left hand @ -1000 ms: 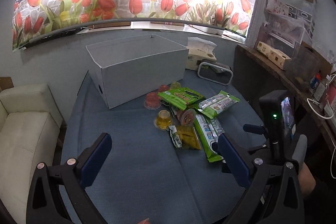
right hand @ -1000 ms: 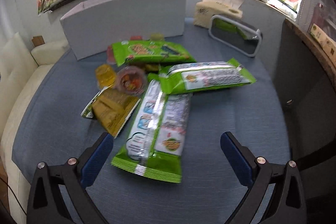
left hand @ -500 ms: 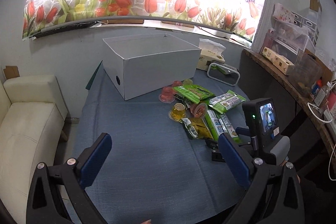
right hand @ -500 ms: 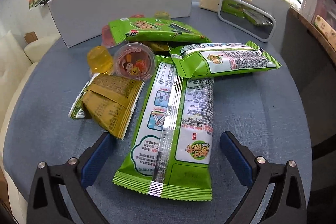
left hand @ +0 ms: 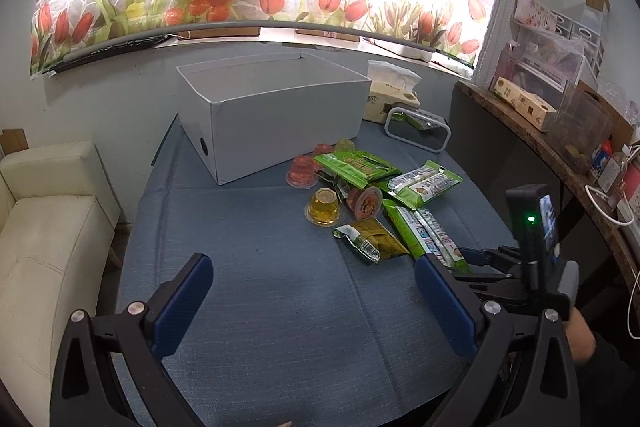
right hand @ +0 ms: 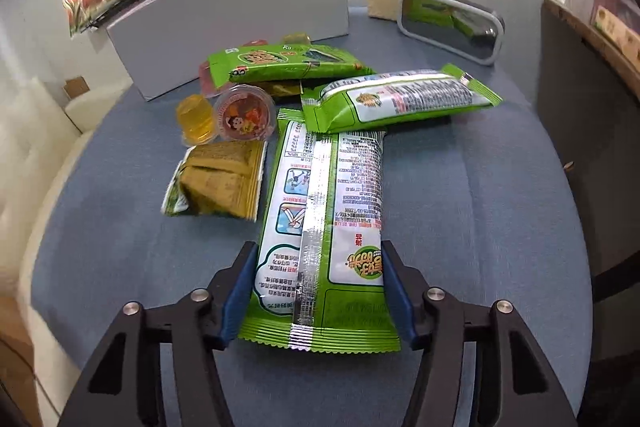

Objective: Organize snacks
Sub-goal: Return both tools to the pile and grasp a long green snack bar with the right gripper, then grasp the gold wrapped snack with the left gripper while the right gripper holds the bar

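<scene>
A pile of snacks lies on the blue table [left hand: 256, 299]. My right gripper [right hand: 318, 267] has its jaws closed against both long sides of a long green-and-white snack pack [right hand: 324, 219], which lies flat; this pack also shows in the left wrist view [left hand: 424, 235]. Beside it are a yellow-green packet [right hand: 220, 183], a yellow jelly cup [right hand: 196, 119], a red-lidded jelly cup [right hand: 244, 115] and two more green packs [right hand: 280, 65] [right hand: 400, 99]. An open white box [left hand: 272, 107] stands behind. My left gripper [left hand: 312, 291] is open and empty, over bare table left of the pile.
A tissue box [left hand: 392, 95] and a small framed mirror [left hand: 418, 127] stand behind the pile. A cream sofa [left hand: 48, 227] is at the left. A dark shelf with boxes and cables [left hand: 560, 131] runs along the right. The right hand-held unit shows in the left wrist view [left hand: 532, 227].
My right gripper has moved forward and down and closed from wide open onto the long green pack. The left gripper has pulled back and stays open.
</scene>
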`<state>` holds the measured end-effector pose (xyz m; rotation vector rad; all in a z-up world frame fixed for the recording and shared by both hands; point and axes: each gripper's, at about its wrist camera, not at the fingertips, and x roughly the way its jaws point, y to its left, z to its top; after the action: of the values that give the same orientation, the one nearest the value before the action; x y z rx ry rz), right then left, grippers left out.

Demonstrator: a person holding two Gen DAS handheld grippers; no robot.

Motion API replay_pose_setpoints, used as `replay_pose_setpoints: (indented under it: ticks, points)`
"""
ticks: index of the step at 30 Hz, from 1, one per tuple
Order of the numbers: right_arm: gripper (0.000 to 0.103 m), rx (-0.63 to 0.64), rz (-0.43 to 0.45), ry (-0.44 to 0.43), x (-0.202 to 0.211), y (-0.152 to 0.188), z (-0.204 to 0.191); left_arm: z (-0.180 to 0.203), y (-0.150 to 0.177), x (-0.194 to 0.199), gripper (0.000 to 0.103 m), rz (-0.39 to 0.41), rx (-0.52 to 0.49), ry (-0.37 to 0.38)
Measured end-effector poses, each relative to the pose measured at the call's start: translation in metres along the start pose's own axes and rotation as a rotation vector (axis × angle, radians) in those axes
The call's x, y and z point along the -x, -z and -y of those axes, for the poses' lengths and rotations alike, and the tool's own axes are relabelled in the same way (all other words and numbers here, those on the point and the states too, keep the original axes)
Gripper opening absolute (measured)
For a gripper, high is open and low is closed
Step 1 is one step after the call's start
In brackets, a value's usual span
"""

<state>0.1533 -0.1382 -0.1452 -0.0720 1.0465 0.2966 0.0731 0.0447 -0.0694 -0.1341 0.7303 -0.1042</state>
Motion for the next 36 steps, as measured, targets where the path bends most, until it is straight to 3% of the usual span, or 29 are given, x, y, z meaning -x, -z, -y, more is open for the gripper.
replay_pose_setpoints:
  ticks: [6,17,28,32,36]
  points:
    - [0.063,-0.008,0.023,-0.031,0.031,0.02,0.008,0.018,-0.004,-0.026,0.103,-0.038,-0.026,0.002]
    - [0.063,-0.062,0.105,-0.069,0.099,0.054,0.04,0.073,-0.002,-0.124,0.103,-0.145,-0.068,-0.057]
    - [0.063,-0.101,0.139,-0.082,0.118,0.059,0.061,0.087,0.005,-0.175,0.102,-0.217,-0.064,-0.092]
    - [0.063,-0.11,0.138,-0.092,0.118,0.059,0.063,0.086,0.008,-0.179,0.095,-0.217,-0.079,-0.124]
    - [0.063,-0.113,0.138,-0.097,0.118,0.059,0.065,0.081,0.005,-0.174,0.077,-0.214,-0.068,-0.142]
